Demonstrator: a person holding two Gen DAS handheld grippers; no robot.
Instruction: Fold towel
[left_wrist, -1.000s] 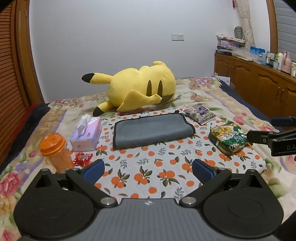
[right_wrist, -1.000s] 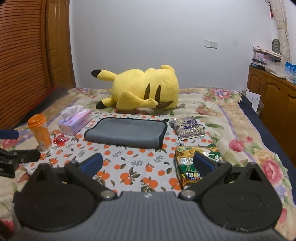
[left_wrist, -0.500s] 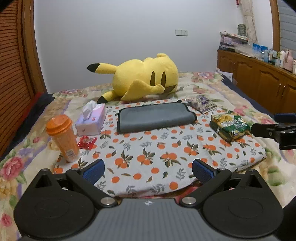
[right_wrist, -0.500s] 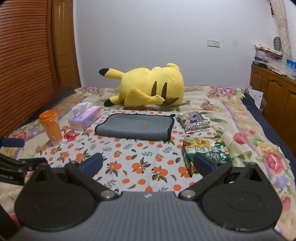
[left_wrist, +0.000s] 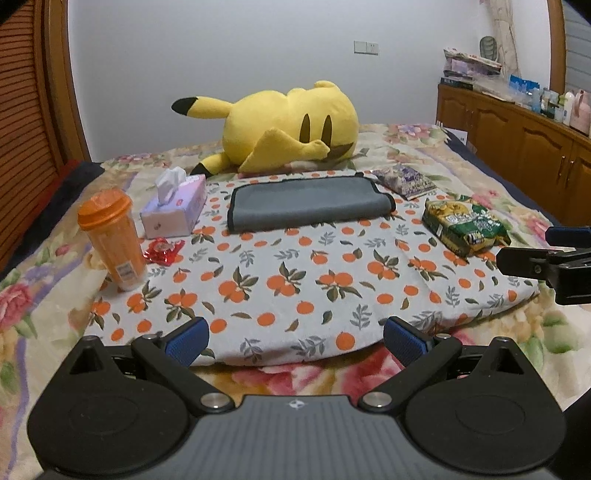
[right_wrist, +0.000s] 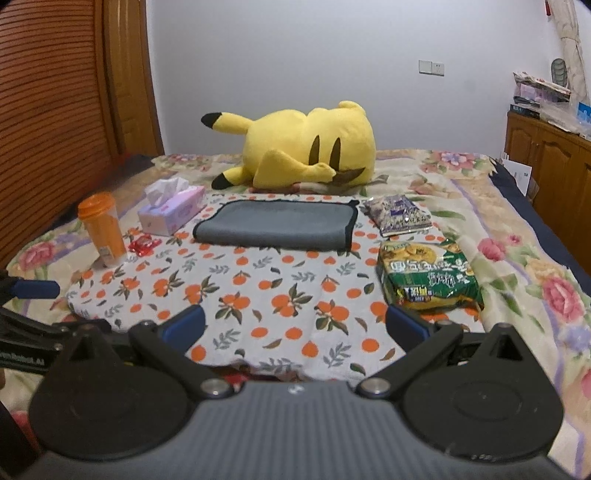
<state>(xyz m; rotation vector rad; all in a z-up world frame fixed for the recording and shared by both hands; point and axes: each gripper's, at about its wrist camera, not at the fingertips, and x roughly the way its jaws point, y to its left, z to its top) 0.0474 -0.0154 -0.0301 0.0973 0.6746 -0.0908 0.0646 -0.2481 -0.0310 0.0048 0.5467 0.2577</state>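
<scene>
Left claw (left_wrist: 293, 338) released, blue pads wide apart, nothing between them; hovers over near edge of white orange-print cloth (left_wrist: 295, 280) spread on the floral-quilted bed (left_wrist: 480, 173). Right claw (right_wrist: 295, 328) likewise released, empty, at same near edge, approx. 3 o'clock of left unit. Grey folded towel w/ black trim (left_wrist: 308, 203) lies flat at far side of cloth, 12 o'clock from both claws, well apart from them. Yellow plush toy w/ black-tipped ears (left_wrist: 284, 129) lies just behind towel. Pink tissue box (left_wrist: 175, 210) at towel's 9 o'clock; orange lidded plastic cup (left_wrist: 110, 240) and red crinkled wrapper (left_wrist: 162, 251) nearer, approx. 10 o'clock of left claw. Purple snack pack (right_wrist: 400, 214) at towel's 3 o'clock; green snack bag (right_wrist: 428, 275) nearer, approx. 1 o'clock of right claw.
</scene>
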